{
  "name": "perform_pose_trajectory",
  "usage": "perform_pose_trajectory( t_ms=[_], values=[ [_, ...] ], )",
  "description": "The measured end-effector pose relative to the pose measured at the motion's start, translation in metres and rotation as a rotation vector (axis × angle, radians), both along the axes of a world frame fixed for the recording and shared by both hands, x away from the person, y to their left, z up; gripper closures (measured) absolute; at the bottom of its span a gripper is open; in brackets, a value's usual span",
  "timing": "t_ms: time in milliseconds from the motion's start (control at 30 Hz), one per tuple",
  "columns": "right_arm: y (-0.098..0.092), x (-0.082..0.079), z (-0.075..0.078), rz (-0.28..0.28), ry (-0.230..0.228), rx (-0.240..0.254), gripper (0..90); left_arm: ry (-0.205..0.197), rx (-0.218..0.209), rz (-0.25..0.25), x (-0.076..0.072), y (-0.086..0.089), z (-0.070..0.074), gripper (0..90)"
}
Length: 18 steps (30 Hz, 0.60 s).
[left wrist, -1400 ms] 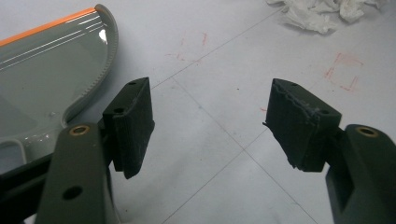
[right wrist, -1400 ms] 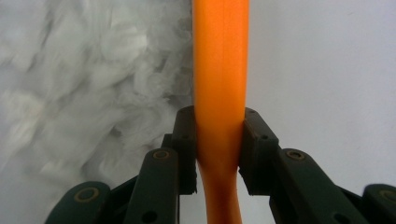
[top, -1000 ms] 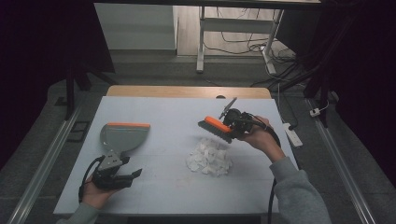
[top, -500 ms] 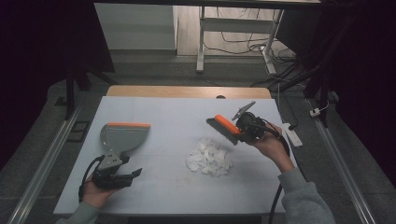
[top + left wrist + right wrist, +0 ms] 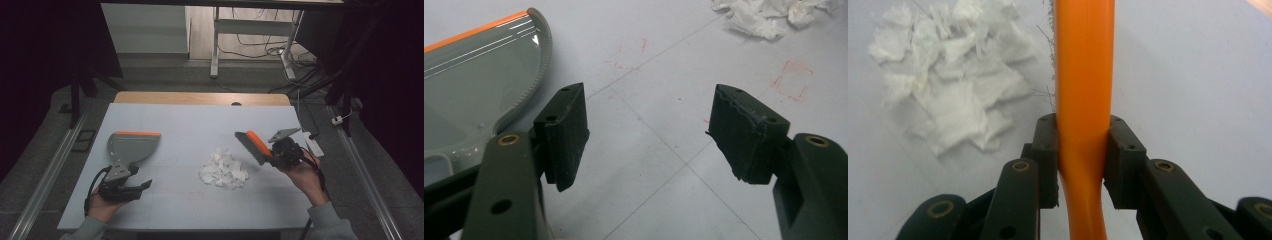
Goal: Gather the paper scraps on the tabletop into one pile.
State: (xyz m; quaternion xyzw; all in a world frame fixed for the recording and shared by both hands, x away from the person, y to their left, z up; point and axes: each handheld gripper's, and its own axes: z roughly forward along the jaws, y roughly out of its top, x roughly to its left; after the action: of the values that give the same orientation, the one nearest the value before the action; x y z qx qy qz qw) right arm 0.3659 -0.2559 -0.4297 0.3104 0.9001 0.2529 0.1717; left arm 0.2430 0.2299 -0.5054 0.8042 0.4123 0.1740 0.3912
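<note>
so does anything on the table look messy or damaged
A loose heap of torn white paper scraps lies mid-table, between the dustpan and the brush clamped in the right gripper. One pad of the open left gripper looks chipped along its edge.

Bare table (image 5: pixel 190 125) between dustpan (image 5: pixel 132 146) and paper scraps (image 5: pixel 223 169).

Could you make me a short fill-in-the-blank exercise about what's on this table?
1. The right gripper has its jaws shut on the handle of an orange ____.
2. The left gripper has its jaws ____, with nothing between them.
3. The white paper scraps lie between the brush and the grey ____.

Missing words: brush; open; dustpan
</note>
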Motion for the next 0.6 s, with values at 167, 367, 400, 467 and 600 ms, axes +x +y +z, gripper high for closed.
perform_pose_trajectory(
  t_ms=[167,367,400,467,600],
  values=[
    [-0.021,-0.021,-0.006,-0.041,-0.026,0.047,70.5,0.0,-0.003,0.003,0.001,0.0,0.001,32.6],
    [-0.04,-0.04,-0.013,-0.073,-0.046,0.099,70.4,0.0,-0.003,0.009,0.002,0.0,0.001,32.5],
    [-0.043,-0.043,-0.015,-0.078,-0.052,0.102,70.4,0.0,-0.003,0.01,0.002,0.0,0.001,32.5],
    [-0.047,-0.048,-0.018,-0.088,-0.061,0.114,70.5,0.0,-0.002,0.012,0.002,0.001,0.0,32.5],
    [-0.055,-0.056,-0.023,-0.1,-0.062,0.124,70.4,-0.003,-0.004,0.016,0.003,0.002,0.001,32.5]
  ],
)
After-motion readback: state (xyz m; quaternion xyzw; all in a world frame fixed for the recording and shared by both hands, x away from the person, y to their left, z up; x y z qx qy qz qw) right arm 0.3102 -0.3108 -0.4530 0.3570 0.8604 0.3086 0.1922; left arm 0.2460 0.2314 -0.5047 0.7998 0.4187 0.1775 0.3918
